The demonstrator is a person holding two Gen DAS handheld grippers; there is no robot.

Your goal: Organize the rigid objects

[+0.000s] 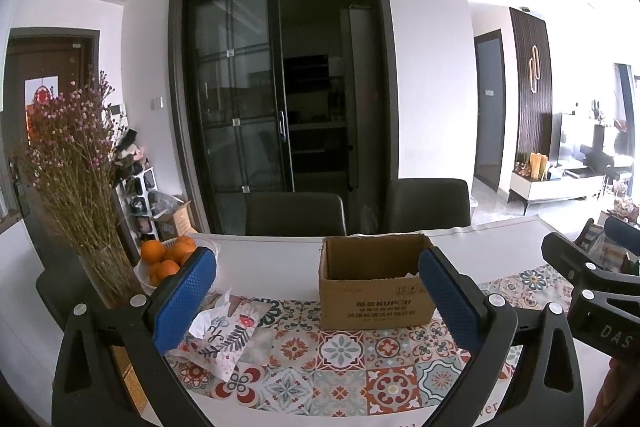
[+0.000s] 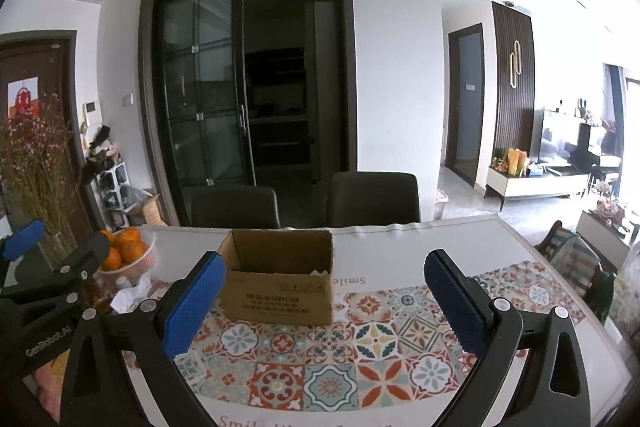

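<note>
While both grippers hang above the near edge of the white table (image 2: 460, 239), neither holds anything. The left gripper (image 1: 320, 299) has its blue-padded jaws spread wide apart with only the patterned tile-print runner (image 1: 352, 367) between them. The right gripper (image 2: 324, 301) is likewise spread wide and empty.

The open brown cardboard box (image 2: 278, 277) stands upright on the far end of the runner, toward the middle of the table, with its flaps open. A scrap of white material shows inside its right corner; the rest of its contents cannot be seen. No loose rigid object for sorting is identifiable on the runner in front of either gripper.

At the left edge of the table are a white basket of oranges (image 1: 170, 259), a clear glass vase of dried purple flowers (image 1: 76, 179) and a floral-print tissue pack with white tissue protruding (image 1: 224, 327).

Hazards, as judged from this position:
- The left gripper sits close to the tissue pack and the basket. A sideways sweep toward the left edge could snag the tissue or knock the basket.
- The vase is tall and narrow. Contact near its top would probably tip it.
- The box is light and unrestrained. Pushing its wall instead of clearing its rim could slide it along the runner.
- Both grippers sit side by side; simultaneous inward motion risks collision.
</note>
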